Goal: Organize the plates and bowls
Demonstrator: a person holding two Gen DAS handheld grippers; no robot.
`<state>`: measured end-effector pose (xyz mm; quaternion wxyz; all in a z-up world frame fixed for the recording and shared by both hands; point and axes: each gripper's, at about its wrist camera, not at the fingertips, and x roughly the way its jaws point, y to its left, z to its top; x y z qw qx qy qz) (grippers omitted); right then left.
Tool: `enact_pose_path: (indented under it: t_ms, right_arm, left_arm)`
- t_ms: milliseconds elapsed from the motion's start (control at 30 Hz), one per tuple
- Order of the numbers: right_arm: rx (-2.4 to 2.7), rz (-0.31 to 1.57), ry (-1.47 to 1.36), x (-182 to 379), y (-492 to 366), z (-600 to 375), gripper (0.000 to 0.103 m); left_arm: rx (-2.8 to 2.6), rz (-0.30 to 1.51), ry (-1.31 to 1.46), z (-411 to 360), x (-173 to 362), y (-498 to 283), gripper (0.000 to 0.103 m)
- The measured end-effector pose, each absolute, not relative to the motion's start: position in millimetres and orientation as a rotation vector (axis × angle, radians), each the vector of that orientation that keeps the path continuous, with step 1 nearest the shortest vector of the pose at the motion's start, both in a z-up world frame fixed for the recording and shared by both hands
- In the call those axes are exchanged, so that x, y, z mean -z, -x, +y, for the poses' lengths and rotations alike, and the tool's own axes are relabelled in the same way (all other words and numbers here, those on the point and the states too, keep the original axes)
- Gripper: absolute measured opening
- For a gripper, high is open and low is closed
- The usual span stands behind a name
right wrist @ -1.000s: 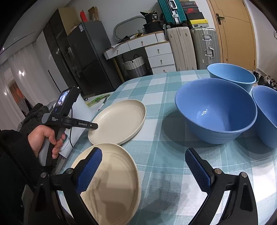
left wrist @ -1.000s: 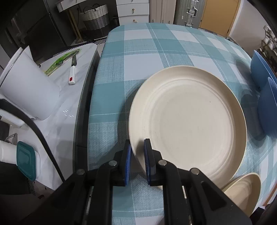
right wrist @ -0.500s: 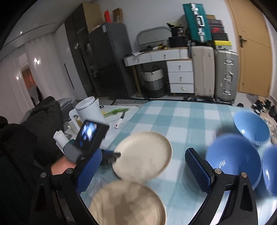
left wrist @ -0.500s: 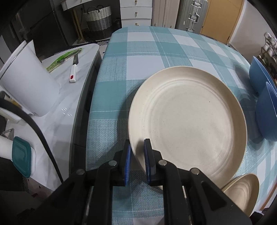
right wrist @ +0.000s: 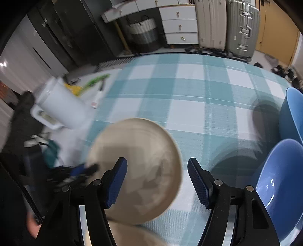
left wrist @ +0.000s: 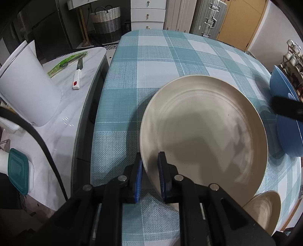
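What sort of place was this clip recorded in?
Probably a lived-in home, a dining corner: a checked tablecloth with cream plates, suitcases by a white drawer unit, and a woven basket.

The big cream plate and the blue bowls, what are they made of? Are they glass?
Probably not glass. The cream plate looks matte, with tiny dark specks and faint moulded rings, so likely a wheat-straw type plastic, though glazed-free ceramic can't be ruled out. The blue bowls are opaque and smooth with small bright glints, which suggests glossy plastic or melamine.
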<state>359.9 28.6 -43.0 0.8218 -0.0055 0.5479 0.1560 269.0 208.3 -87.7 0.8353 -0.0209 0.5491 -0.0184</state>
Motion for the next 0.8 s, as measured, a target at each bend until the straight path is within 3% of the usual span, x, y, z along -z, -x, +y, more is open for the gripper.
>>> enact_pose_path:
  t_ms: [233, 367, 467, 800]
  right_arm:
    - [-0.293, 1.259, 0.041, 87, -369, 24, 0.039]
    - [-0.309, 1.259, 0.03, 96, -367, 23, 0.028]
    - [-0.296, 1.272, 0.026, 101, -365, 22, 0.022]
    - [-0.312, 1.241, 0.005, 93, -364, 18, 0.013]
  left_arm:
    - [0.054, 1.161, 0.039, 208, 88, -270, 0.015]
    - [0.057, 1.162, 0.035, 208, 88, -271, 0.015]
    - [0.061, 1.158, 0.027, 207, 88, -270, 0.016]
    - [0.044, 1.17, 0.07, 208, 89, -272, 0.017]
